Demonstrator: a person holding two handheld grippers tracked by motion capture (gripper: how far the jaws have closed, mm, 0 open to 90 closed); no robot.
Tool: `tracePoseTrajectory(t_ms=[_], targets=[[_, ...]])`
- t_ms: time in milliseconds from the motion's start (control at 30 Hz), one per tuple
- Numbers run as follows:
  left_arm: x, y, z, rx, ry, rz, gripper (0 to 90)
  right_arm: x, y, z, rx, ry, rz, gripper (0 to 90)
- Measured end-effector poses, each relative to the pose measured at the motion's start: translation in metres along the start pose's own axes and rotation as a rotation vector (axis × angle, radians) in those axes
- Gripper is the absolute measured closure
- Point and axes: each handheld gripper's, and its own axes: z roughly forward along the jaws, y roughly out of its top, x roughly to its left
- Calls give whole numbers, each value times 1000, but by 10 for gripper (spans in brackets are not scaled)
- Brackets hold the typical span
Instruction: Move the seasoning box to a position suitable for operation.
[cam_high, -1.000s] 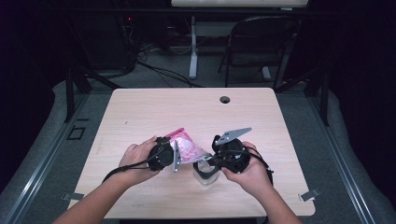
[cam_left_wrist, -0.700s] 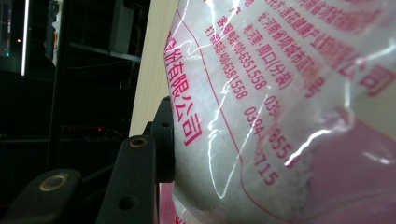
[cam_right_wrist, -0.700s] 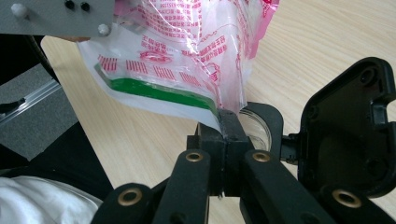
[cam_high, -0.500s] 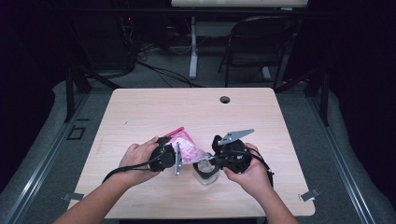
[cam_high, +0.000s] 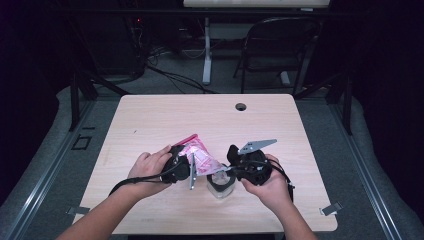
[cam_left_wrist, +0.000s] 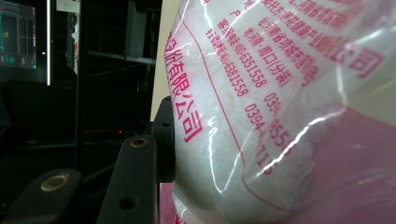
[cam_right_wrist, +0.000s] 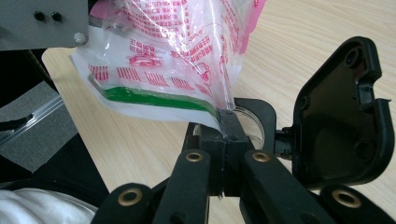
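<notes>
While a clear container (cam_high: 220, 184) with a hinged black lid (cam_right_wrist: 343, 112) flipped open waits on the tabletop (cam_high: 150, 120), a person tilts a plastic bag (cam_high: 200, 159) of white granules over it, apparently to pour. The left hand-held gripper (cam_high: 187, 167) is clamped around the bag's bulging body, bearing its weight. The right hand-held gripper (cam_right_wrist: 225, 126) has its jaws pressed together on a corner of the bag's green-striped mouth edge (cam_right_wrist: 154, 98), seemingly to steer that opening toward the container. The bag hangs between the two grippers just above the container, its long axis slanting down from the pink far end toward the mouth at the near right.
</notes>
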Motion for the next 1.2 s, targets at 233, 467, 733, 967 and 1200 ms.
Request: tracePoseTrajectory(t_ms=[233, 467, 733, 967, 1200], targets=[[-1, 3, -1, 4, 25, 28, 616, -3, -2, 1, -3, -2, 6, 900], [2, 5, -4, 12, 30, 45, 618, -5, -1, -1, -9, -2, 10, 900], [2, 6, -6, 22, 26, 65, 620, -3, -1, -1, -14, 5, 20, 900], [6, 8, -9, 30, 25, 97, 622, -3, 0, -2, -10, 11, 18, 900], [10, 13, -12, 42, 33, 132, 623, -4, -1, -4, -15, 16, 21, 900]])
